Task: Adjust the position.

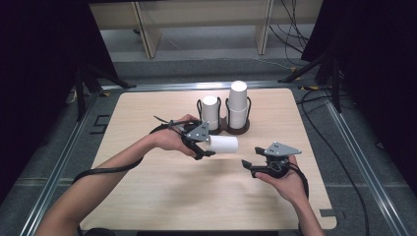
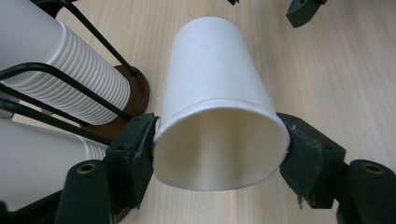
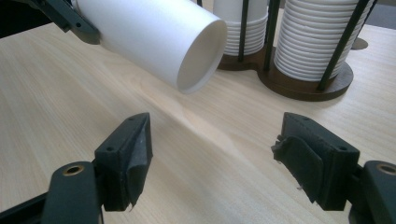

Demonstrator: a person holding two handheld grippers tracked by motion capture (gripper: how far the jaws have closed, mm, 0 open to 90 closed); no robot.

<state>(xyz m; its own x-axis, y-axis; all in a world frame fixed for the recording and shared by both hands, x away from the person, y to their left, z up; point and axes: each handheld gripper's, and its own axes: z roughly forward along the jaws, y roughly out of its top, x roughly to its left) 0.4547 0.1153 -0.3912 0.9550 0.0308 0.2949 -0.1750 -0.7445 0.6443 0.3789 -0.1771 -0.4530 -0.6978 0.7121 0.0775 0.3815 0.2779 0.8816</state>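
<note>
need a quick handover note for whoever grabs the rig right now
Left gripper: shut on a single paper cup at its rim, held sideways above the table.
Right gripper: open, holding nothing, facing the cup.
Cup holder at the table's far side carries two cup stacks, the right one taller.
Done: one cup is out, apart from the stacks.
Left: probably passing it on or setting it down.

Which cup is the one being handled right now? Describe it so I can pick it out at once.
Find the dark two-slot cup holder at the far middle of the wooden table. Just in front of it, the left gripper clamps a single white paper cup by its rim. Unlike the upright stacked cups, it is alone and held on its side.
</note>
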